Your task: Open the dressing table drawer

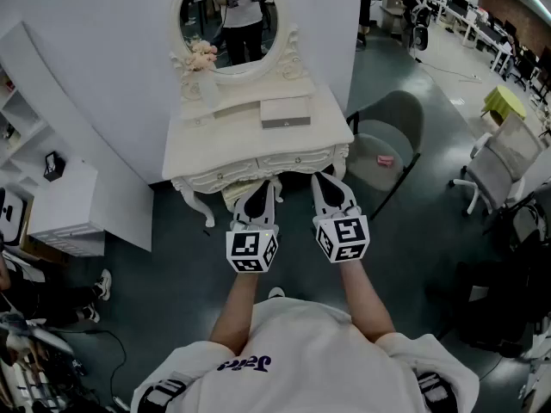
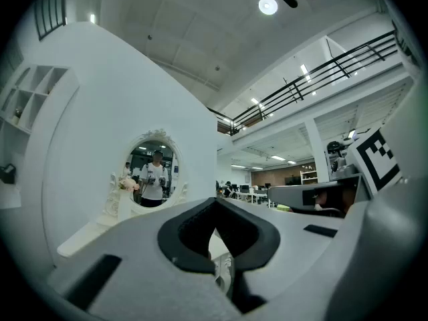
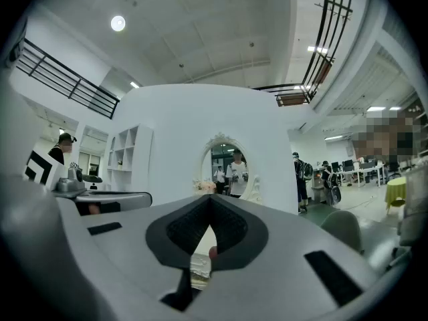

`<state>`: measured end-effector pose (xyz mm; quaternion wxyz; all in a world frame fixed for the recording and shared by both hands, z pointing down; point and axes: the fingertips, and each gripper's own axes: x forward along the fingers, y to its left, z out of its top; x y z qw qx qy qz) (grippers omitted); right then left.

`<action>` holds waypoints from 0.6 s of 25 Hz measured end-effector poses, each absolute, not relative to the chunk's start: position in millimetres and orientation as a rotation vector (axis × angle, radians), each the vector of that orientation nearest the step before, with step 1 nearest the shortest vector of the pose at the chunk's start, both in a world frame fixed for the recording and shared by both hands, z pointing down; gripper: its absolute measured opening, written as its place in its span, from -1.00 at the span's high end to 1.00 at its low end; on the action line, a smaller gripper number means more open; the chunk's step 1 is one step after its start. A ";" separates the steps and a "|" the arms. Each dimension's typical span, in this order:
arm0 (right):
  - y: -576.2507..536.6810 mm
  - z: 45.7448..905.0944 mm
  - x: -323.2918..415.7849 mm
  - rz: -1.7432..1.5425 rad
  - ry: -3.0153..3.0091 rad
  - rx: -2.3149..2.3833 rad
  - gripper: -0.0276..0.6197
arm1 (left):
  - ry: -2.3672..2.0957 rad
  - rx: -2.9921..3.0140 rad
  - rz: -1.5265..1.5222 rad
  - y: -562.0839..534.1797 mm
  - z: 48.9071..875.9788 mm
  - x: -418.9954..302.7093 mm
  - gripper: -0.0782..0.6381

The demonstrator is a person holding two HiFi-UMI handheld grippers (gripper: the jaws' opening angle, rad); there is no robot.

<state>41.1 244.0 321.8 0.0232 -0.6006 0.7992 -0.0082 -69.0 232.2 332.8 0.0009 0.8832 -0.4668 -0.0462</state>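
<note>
The cream dressing table (image 1: 250,136) stands against the white wall under an oval mirror (image 1: 228,20). Its two front drawers (image 1: 225,175) (image 1: 297,160) are shut, each with a small knob. My left gripper (image 1: 265,185) and right gripper (image 1: 325,179) are held level side by side just in front of the drawer fronts, touching nothing. In the left gripper view the left gripper (image 2: 215,227) has its dark pads together, with the table's carved edge showing in a thin slit. The right gripper (image 3: 208,229) stands shut the same way. Both face the mirror (image 3: 227,169).
A grey box (image 1: 286,112) and pale flowers (image 1: 203,56) sit on the tabletop. A grey chair (image 1: 392,140) with a pink item (image 1: 385,159) stands to the right. White shelving (image 1: 60,196) stands at the left. Office chairs (image 1: 499,166) are farther right.
</note>
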 end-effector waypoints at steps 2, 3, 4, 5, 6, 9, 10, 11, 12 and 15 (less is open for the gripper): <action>247.0 323.2 44.4 -0.028 2.482 -1.846 0.89 | -1.483 2.763 -0.153 233.9 332.8 -64.9 0.75; 248.5 324.2 45.4 -0.026 2.489 -1.837 0.89 | -1.491 2.758 -0.157 234.9 332.9 -62.8 0.75; 250.1 325.4 45.8 -0.023 2.500 -1.827 0.89 | -1.497 2.754 -0.161 236.2 333.3 -60.8 0.75; 251.9 326.7 45.5 -0.019 2.514 -1.814 0.89 | -1.502 2.751 -0.164 237.9 334.0 -58.8 0.75; 253.8 327.9 45.1 -0.016 2.528 -1.800 0.89 | -1.505 2.748 -0.165 240.0 335.1 -56.8 0.75; 257.8 331.3 44.6 -0.021 2.546 -1.761 0.89 | -1.508 2.740 -0.157 247.1 340.9 -52.0 0.75; 257.7 332.5 43.8 -0.025 2.548 -1.746 0.89 | -1.507 2.738 -0.153 247.9 343.5 -51.2 0.75; 256.4 333.8 42.7 -0.027 2.550 -1.733 0.89 | -1.506 2.735 -0.148 247.0 346.3 -50.9 0.75; 253.9 335.3 41.6 -0.028 2.553 -1.724 0.89 | -1.506 2.732 -0.143 244.4 349.0 -50.9 0.75; 239.7 338.7 43.2 -0.027 2.553 -1.717 0.89 | -1.499 2.735 -0.142 229.4 353.1 -47.0 0.75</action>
